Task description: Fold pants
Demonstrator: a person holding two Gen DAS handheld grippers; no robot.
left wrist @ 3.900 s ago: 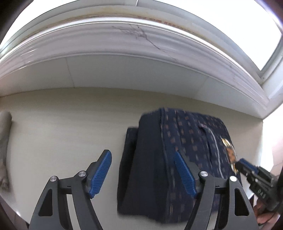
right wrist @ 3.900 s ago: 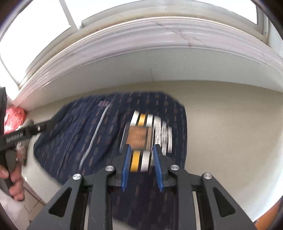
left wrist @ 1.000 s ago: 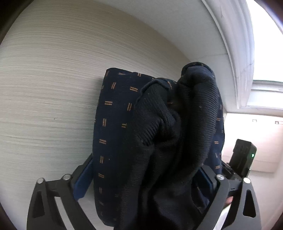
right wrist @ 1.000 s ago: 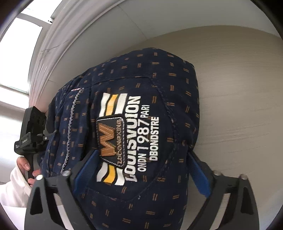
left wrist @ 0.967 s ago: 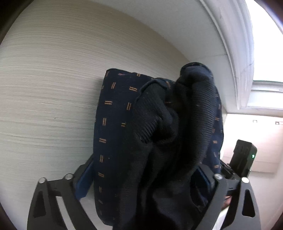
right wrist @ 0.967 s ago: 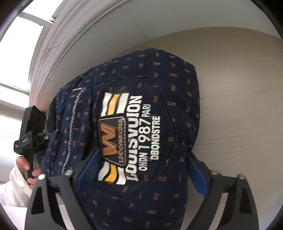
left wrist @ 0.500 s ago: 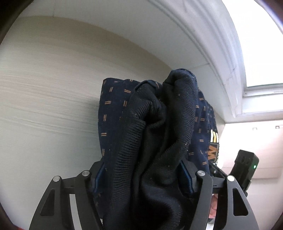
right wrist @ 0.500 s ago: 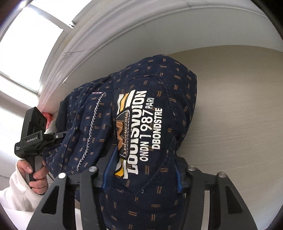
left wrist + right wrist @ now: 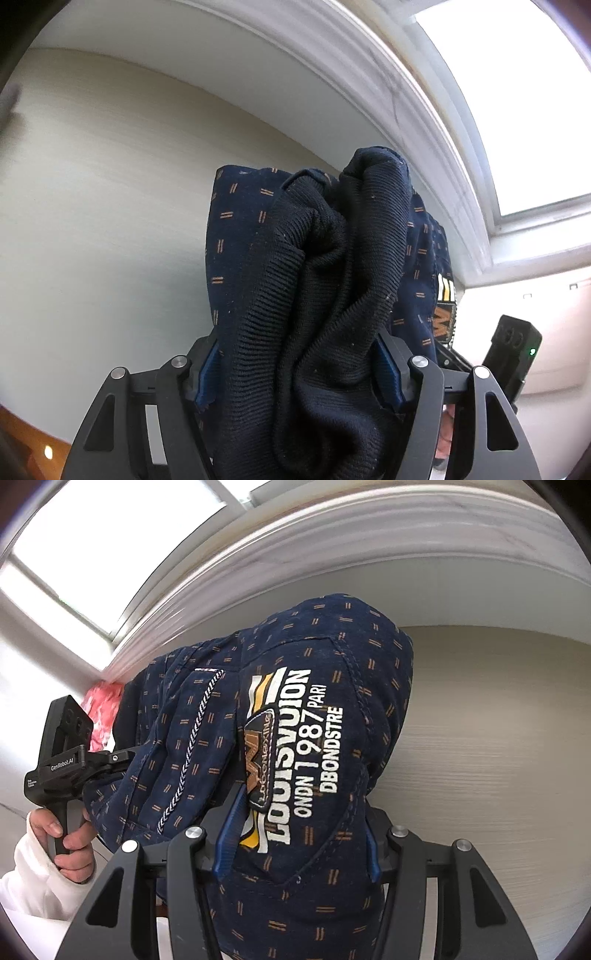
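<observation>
The folded navy pants (image 9: 240, 236), dotted with orange dashes, are held as a bundle between both grippers. My left gripper (image 9: 299, 362) is shut on the end with the black ribbed fabric (image 9: 332, 295), its blue pads (image 9: 207, 369) pressing in from both sides. My right gripper (image 9: 299, 834) is shut on the end with the printed pocket (image 9: 295, 749), which carries white and yellow lettering. A white braided cord (image 9: 188, 746) runs down the pants in the right wrist view. I cannot tell whether the far edge of the bundle rests on the pale table (image 9: 92, 221).
A white moulded window sill (image 9: 369, 74) and a bright window (image 9: 517, 92) run behind the table. A red patterned item (image 9: 101, 709) lies by the sill at the left. A hand (image 9: 70, 838) in a white sleeve holds the left gripper's handle. A brown table edge (image 9: 37, 432) shows at the lower left.
Both grippers' jaws have drawn in and now pinch the pants. The left gripper has risen and tilted up with its end, so more sill and window show.
</observation>
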